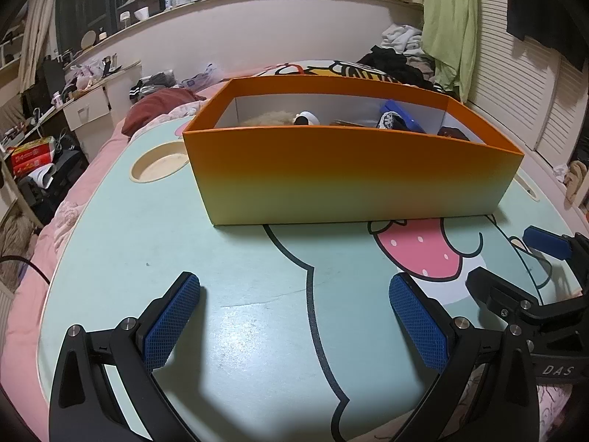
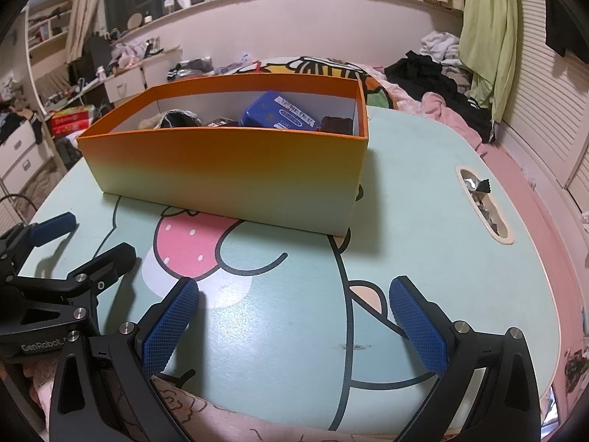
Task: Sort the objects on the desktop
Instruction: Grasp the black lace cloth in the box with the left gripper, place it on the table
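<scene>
An orange-to-cream box (image 1: pixel 353 173) (image 2: pixel 228 173) stands at the back of the mint-green lap table (image 1: pixel 243 287) (image 2: pixel 302 316). Inside it lie a blue tin (image 2: pixel 278 112) (image 1: pixel 401 114), a dark brown block (image 2: pixel 337 124), a black-and-white item (image 1: pixel 307 118) and something fluffy (image 1: pixel 268 118). My left gripper (image 1: pixel 294 294) hovers open over the near table with nothing between its blue pads. My right gripper (image 2: pixel 294 294) is open beside it, also with nothing between its pads. Each gripper shows at the edge of the other's view.
The table has a round cup recess (image 1: pixel 160 166) at the left and a slot with foil wrappers (image 2: pixel 482 202) at the right. It rests on a pink bed (image 1: pixel 55 243). Clothes (image 2: pixel 434 70) are piled behind, and a cluttered desk (image 1: pixel 73 88) stands left.
</scene>
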